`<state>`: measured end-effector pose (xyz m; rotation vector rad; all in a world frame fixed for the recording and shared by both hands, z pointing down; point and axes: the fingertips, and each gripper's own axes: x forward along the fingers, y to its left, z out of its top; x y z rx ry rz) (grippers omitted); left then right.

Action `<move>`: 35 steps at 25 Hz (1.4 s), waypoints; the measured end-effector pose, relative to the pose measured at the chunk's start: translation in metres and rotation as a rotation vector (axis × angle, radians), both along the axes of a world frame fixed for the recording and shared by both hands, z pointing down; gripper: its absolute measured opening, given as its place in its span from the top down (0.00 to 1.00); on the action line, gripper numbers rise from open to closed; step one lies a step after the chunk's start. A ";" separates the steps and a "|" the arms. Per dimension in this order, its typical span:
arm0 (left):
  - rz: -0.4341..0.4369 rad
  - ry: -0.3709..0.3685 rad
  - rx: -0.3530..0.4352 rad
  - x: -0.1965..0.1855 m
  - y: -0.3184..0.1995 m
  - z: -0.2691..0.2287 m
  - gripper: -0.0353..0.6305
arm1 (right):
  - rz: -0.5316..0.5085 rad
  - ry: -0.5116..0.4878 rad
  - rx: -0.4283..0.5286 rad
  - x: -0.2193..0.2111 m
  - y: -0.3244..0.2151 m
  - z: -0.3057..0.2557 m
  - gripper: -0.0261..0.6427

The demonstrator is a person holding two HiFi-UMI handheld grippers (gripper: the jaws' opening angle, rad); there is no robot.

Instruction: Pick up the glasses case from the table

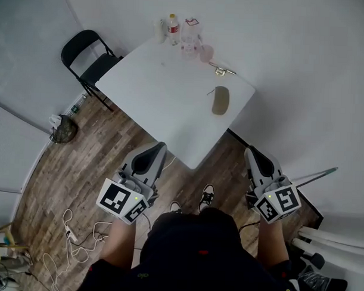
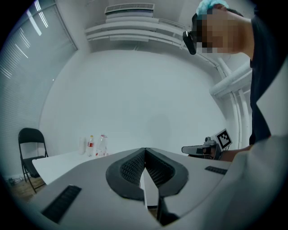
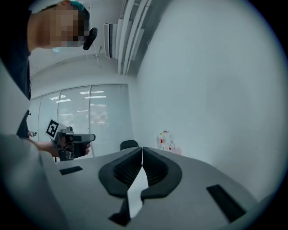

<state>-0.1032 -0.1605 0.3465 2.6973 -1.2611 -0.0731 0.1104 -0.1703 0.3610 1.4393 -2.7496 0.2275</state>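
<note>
Left tool (image 2: 145, 150): jaws closed, pads meet at the tips, nothing between them. Right tool (image 3: 142, 149): jaws closed as well, empty. Both point level, held out in front of the person, one to each side. Neither touches the surface (image 1: 159, 105). Both sit short of its near corner. In the head view the left tool is at 7 o'clock of that corner and the right tool at 4 o'clock. The person's shoes (image 1: 206, 196) show between the two tools, on the wood floor (image 1: 110, 151).

Glasses case (image 1: 220, 100): brown, oval, lying flat on the white surface near its 3 o'clock corner. It is at 1 o'clock from the left tool and 11 o'clock from the right tool, well apart from both. A small metallic item (image 1: 222, 69) lies at 12 o'clock of the case, too small to identify.

Far corner of the surface, 12 o'clock end: a plastic bottle (image 1: 173, 28) with a red label, a clear container (image 1: 190, 39) and a pink cup (image 1: 206, 52), grouped close together. A black folding chair (image 1: 90, 55) stands at 10 o'clock of the surface, just beside its edge. Loose cables (image 1: 71, 233) lie on the floor at 7 o'clock of the left tool.
</note>
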 end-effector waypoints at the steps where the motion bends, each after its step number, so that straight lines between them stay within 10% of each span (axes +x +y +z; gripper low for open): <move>1: -0.007 -0.002 0.000 0.005 -0.009 -0.001 0.92 | -0.004 -0.001 -0.001 0.005 -0.011 0.000 0.93; 19: -0.078 -0.047 -0.054 0.065 -0.106 0.018 0.92 | -0.056 0.072 -0.160 0.056 -0.170 0.068 0.93; 35: -0.060 -0.049 -0.155 0.001 -0.139 0.057 0.92 | 0.170 0.178 -0.517 0.014 -0.311 0.223 0.40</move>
